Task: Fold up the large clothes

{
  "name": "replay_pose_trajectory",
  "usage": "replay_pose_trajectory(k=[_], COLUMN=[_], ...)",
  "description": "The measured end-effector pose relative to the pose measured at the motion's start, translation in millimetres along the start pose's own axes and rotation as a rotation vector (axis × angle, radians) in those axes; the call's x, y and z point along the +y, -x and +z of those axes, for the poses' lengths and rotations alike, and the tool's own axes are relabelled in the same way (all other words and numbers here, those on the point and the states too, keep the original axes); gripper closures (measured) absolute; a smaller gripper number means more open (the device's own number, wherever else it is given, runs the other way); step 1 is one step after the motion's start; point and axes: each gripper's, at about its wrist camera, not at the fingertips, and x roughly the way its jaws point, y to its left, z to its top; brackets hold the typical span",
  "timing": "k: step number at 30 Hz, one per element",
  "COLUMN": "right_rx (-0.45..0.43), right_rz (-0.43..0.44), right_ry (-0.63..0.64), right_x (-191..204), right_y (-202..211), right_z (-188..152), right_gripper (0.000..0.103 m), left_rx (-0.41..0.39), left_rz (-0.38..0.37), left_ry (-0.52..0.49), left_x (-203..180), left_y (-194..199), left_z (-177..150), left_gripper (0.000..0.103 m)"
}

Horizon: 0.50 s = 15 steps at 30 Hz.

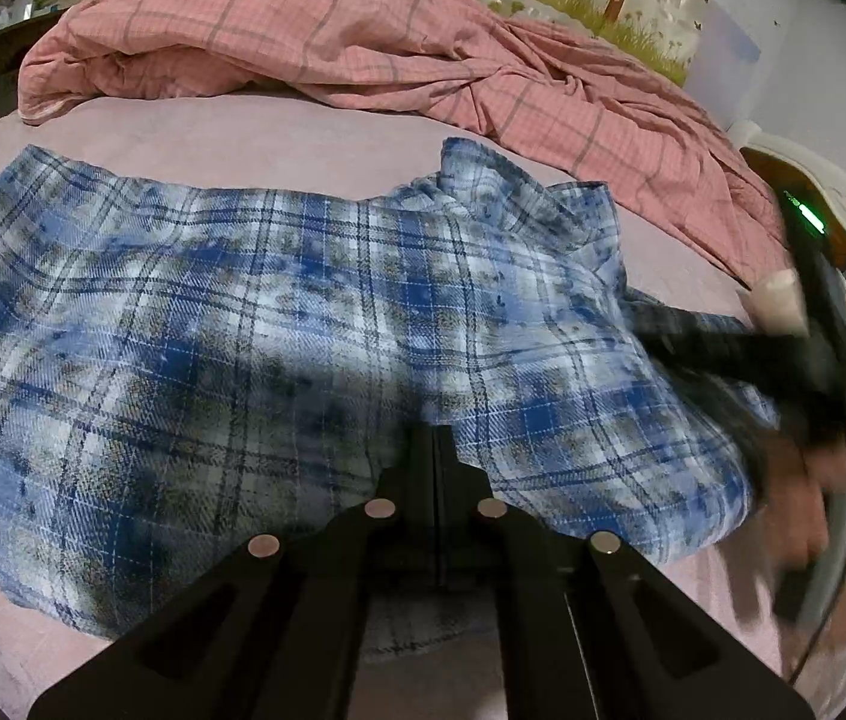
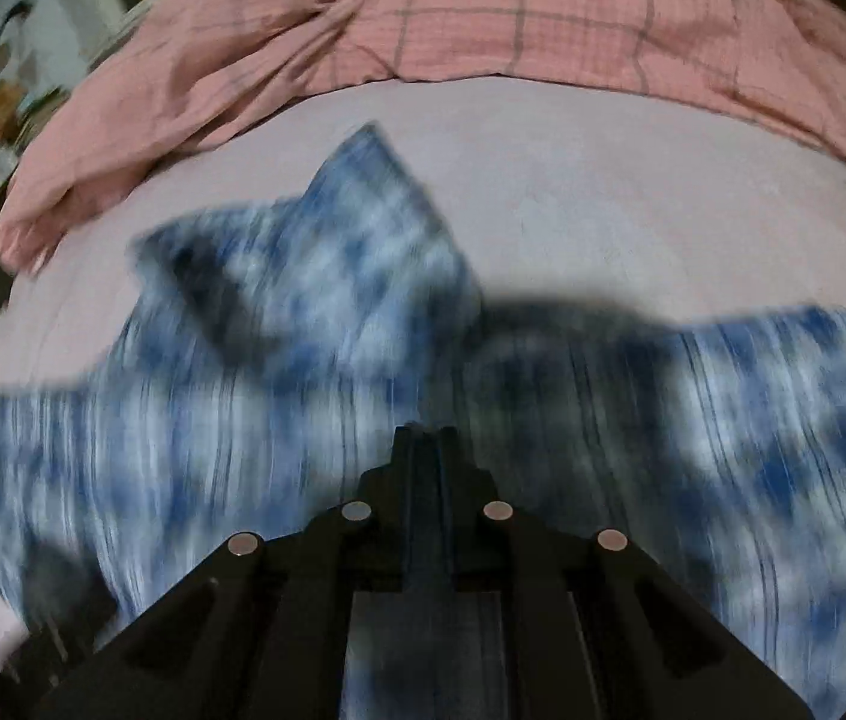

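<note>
Left wrist view: blue plaid shirt (image 1: 279, 324) is spread on the pink bed sheet (image 1: 303, 126), near the pink quilt (image 1: 363, 36). Left gripper (image 1: 435, 438) is pinched on its near hem, right gripper (image 2: 426, 438) likewise on shirt fabric. Both edges should be carried evenly, cloth kept taut.

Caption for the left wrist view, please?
Shut left gripper rests on a blue plaid shirt spread over a pink bed, rumpled pink quilt behind.

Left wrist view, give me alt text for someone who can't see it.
A blue plaid shirt lies spread on a pink bed, with the closed left claw over its near edge. A rumpled pink checked blanket lies behind; the blurred right claw enters from the right.
</note>
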Motion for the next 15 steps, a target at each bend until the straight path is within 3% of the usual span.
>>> replay_pose_trajectory(k=[4, 8, 12, 15], right_rx=[-0.062, -0.051, -0.05, -0.079], right_rz=[0.035, 0.079, 0.183, 0.202], right_ry=[0.033, 0.088, -0.029, -0.109], right_x=[-3, -1, -26, -34], right_y=[43, 70, 72, 82], right_z=[-59, -104, -114, -118], right_gripper=[0.093, 0.093, 0.095, 0.095], left_rx=[-0.004, -0.007, -0.01, -0.009], left_rz=[0.012, 0.012, 0.017, 0.008], left_ry=[-0.01, -0.015, -0.025, -0.018], left_x=[-3, -3, -3, -3], left_y=[-1, 0, 0, 0], left_z=[0, 0, -1, 0], left_gripper=[0.1, 0.1, 0.1, 0.1])
